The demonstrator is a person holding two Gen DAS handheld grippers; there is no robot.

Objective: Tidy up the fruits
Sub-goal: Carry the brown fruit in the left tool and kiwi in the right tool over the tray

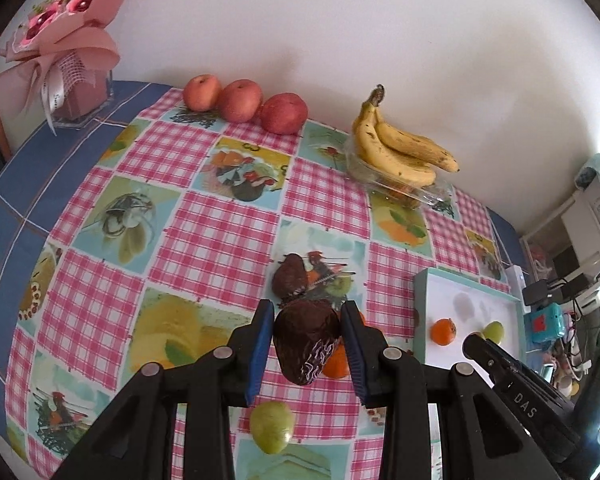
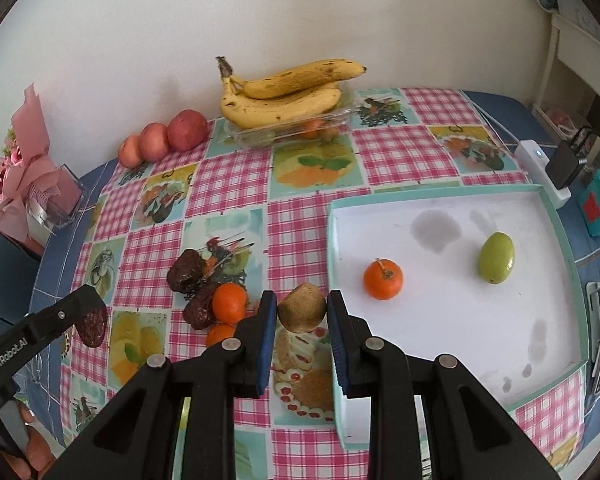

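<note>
Back edge of counter [image 2: 236, 184]: three apples [image 2: 158, 140], then a clear tub [image 2: 284, 130] with small fruit under three bananas [image 2: 284, 98]. Left tongs [image 1: 306, 334], marked "GenRobot.AI", clamp a dark date [image 1: 306, 340]. Right tongs [image 2: 302, 314], marked "DAS", clamp a brown fruit [image 2: 302, 308]. White tray [image 2: 556, 240], right edge: one orange [image 2: 383, 279], one green fruit [image 2: 496, 258].

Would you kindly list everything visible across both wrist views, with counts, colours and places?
apples: three, red, by the wall
bananas: one bunch, yellow, atop clear container
tray: one, white with teal rim, holding one tangerine and one green fruit
loose tangerines: two, orange, on checked tablecloth
loose dates: two, dark brown, beside them
bouquet: one, pink, far corner
left hand-held gripper: shut on dark date
right hand-held gripper: shut on brown fruit
</note>
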